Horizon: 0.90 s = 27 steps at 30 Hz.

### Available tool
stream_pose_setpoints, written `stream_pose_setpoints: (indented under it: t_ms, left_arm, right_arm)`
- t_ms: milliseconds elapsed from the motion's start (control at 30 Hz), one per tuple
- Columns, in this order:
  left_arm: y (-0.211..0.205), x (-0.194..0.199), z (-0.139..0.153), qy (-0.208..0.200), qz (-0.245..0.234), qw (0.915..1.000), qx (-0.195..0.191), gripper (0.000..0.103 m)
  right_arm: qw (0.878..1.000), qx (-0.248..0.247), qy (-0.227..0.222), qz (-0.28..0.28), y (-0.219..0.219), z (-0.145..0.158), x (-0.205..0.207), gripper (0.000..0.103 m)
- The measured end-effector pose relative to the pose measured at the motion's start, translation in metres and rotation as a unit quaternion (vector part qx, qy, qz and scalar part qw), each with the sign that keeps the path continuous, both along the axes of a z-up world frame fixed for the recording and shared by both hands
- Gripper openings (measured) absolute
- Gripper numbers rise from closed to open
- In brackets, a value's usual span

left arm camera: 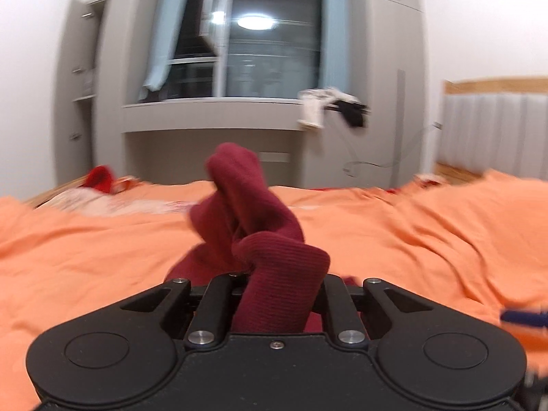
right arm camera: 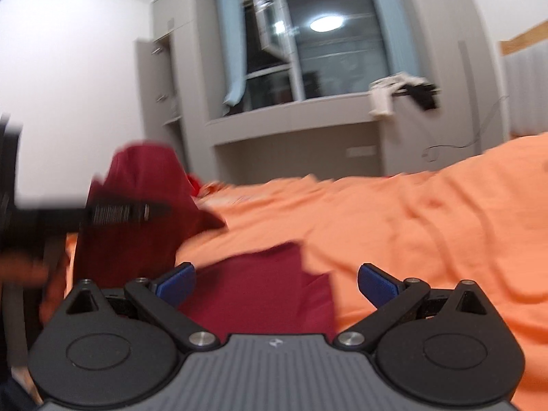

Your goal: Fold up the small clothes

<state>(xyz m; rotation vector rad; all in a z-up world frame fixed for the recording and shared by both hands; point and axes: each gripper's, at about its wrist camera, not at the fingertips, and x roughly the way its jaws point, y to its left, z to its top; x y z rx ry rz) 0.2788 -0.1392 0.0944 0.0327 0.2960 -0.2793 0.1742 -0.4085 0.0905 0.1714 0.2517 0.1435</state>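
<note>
A dark red garment [left arm camera: 253, 226] is bunched up and lifted above the orange bedspread [left arm camera: 428, 233]. My left gripper [left arm camera: 274, 284] is shut on a fold of it, and the cloth hides the fingertips. In the right wrist view the same garment [right arm camera: 137, 205] rises at the left, held by the left gripper [right arm camera: 116, 214], and its lower part [right arm camera: 267, 294] lies flat on the bed. My right gripper [right arm camera: 275, 282] is open with blue pads [right arm camera: 376, 286], empty, just above that flat part.
A grey wall unit with a window [left arm camera: 260, 44] stands beyond the bed. White and black clothes [left arm camera: 328, 106] hang on a rack at the right. Red and white items [left arm camera: 102, 185] lie at the bed's far left. A padded headboard [left arm camera: 493, 130] is at the right.
</note>
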Motion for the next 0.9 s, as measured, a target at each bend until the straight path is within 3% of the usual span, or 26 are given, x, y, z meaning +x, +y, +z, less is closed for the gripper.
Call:
stream_pose_setpoints:
  t_ms: [167, 367, 500, 533, 567, 633, 767, 900]
  left_arm:
    - [-0.057, -0.013, -0.027, 0.021, -0.069, 0.9964, 0.044, 0.016]
    - [-0.080, -0.030, -0.065, 0.043, -0.102, 0.9882, 0.107, 0.024]
    - [-0.072, -0.040, -0.072, 0.047, -0.129, 0.9844, 0.111, 0.046]
    - [-0.072, -0.044, -0.072, 0.043, -0.136, 0.9836, 0.111, 0.057]
    - [-0.071, -0.048, -0.072, 0.036, -0.141, 0.9830, 0.112, 0.067]
    - [-0.072, -0.057, -0.072, 0.021, -0.150, 0.9814, 0.118, 0.072]
    - [-0.076, -0.067, -0.069, -0.002, -0.162, 0.9766, 0.142, 0.072]
    - [-0.075, -0.071, -0.069, -0.014, -0.166, 0.9742, 0.152, 0.067]
  right_arm:
    - [0.998, 0.050, 0.006, -0.047, -0.044, 0.007, 0.009, 0.103]
    - [0.982, 0.169, 0.077, -0.039, -0.087, -0.012, 0.037, 0.103]
    - [0.965, 0.238, 0.108, -0.009, -0.100, -0.030, 0.053, 0.103]
    - [0.962, 0.250, 0.111, 0.000, -0.101, -0.034, 0.058, 0.103]
    - [0.960, 0.257, 0.112, 0.007, -0.101, -0.037, 0.062, 0.103]
    - [0.960, 0.259, 0.102, 0.021, -0.095, -0.039, 0.066, 0.103]
    - [0.970, 0.223, 0.076, 0.065, -0.079, -0.036, 0.075, 0.103]
    - [0.971, 0.188, 0.108, 0.096, -0.061, -0.037, 0.087, 0.103]
